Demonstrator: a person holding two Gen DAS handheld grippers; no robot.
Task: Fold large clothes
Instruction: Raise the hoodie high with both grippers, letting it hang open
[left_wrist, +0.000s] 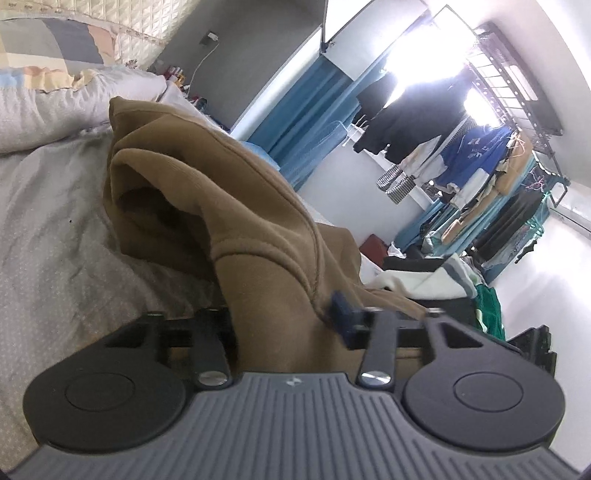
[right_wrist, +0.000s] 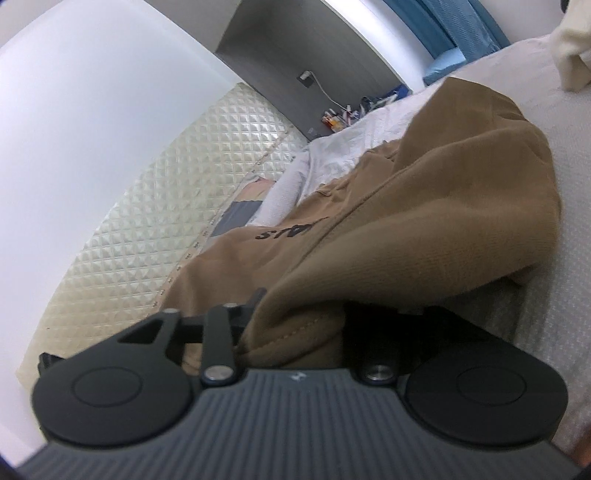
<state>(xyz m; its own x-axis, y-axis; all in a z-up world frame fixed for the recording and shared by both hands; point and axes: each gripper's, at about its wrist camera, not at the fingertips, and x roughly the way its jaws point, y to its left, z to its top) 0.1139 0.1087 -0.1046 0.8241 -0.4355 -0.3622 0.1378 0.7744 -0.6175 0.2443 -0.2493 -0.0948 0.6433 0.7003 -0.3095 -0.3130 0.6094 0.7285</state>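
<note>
Because the thick tan fleece hooded sweatshirt (left_wrist: 207, 192), heaped on the grey bed sheet (left_wrist: 55, 229), looks soft, floppy and fairly heavy, hemmed edges seem the surest holds, and the left gripper (left_wrist: 280, 325) and right gripper (right_wrist: 295, 325) each pinch bunched cloth.

Both grippers share one build: the left gripper (left_wrist: 291, 321) and right gripper (right_wrist: 299, 317) have a grey ribbed body with a small white emblem, round black discs either side, black link arms, silver screws
</note>
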